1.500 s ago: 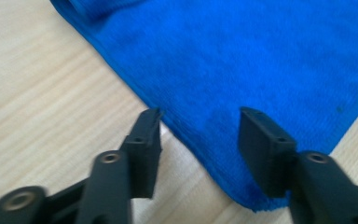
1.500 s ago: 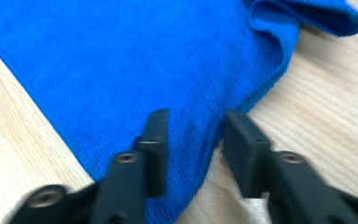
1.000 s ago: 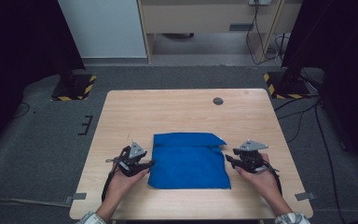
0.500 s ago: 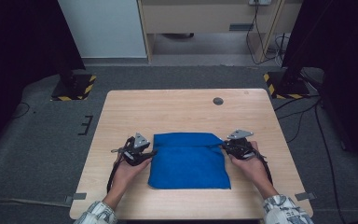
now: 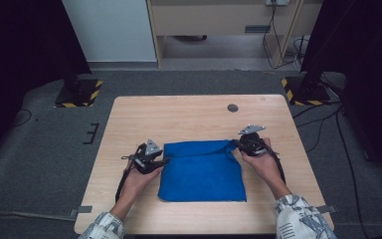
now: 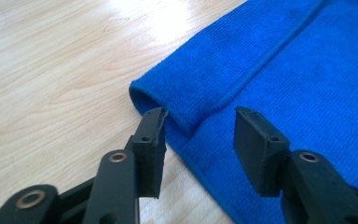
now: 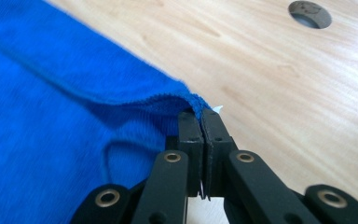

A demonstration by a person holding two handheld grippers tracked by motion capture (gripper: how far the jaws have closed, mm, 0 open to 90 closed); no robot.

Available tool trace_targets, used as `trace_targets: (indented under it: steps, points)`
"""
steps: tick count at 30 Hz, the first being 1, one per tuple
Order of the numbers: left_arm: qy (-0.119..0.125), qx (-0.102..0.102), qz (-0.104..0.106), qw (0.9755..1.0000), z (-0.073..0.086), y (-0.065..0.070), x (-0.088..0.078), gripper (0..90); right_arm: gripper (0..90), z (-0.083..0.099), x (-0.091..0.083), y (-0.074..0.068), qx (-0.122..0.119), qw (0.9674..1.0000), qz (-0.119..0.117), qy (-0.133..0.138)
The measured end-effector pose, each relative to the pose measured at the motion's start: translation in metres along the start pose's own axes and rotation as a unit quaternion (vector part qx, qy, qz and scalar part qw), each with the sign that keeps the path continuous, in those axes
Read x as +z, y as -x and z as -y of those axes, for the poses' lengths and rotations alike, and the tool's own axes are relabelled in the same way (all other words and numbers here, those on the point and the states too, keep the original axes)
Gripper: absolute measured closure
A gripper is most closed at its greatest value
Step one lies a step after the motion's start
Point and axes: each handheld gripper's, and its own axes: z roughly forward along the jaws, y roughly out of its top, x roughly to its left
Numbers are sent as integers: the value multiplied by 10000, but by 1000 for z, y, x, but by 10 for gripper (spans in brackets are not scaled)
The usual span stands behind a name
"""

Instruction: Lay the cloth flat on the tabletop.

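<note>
Lying flat on the wooden table [image 5: 199, 112], the blue cloth [image 5: 201, 172] is a soft, finely ribbed towel folded into a near square, with a narrow flap turned over along its far edge so that a stitched hem runs across it just below the fold. A loose loop of blue thread lies on the cloth close to its far right corner, as the right gripper view shows. Beyond the cloth, toward the far right of the tabletop, sits a small round dark cable hole [image 5: 233, 107], well apart from the fabric; nothing lies between the cloth and either tool. The right gripper [image 7: 200, 116] is at the cloth's far right corner, its jaws pressed together on the corner of the folded flap after having just closed, and the fabric puckers up where they pinch it. The left gripper [image 6: 200, 135] is at the cloth's far left corner with its jaws spread: one jaw touches the rolled end of the flap from the table side, the other stands over the cloth, with the folded corner between them, unpinched.
</note>
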Motion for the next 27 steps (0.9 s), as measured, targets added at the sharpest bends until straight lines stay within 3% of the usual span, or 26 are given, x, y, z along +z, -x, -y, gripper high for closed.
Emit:
trace_targets:
  steps: [10, 14, 19, 25, 27]
  points:
    - [75, 58, 9, 10000, -3, -1, 7, 438, 836, -16, 24, 14, 65, 9993, 194, -311]
    - [99, 126, -42, 9999, -3, -1, 9, 437, 658, -13, 31, 15, 195, 9987, 308, -357]
    - [2, 166, -22, 9999, -4, 0, 16, 461, 582, -9, 27, 12, 217, 9988, 325, -300]
    - [-76, 110, -264, 9996, -12, -5, 32, 478, 514, -6, 22, 15, 271, 9986, 395, -209]
    - [-54, 151, -486, 9987, -16, -7, 37, 484, 507, -6, 21, 16, 284, 9986, 400, -195]
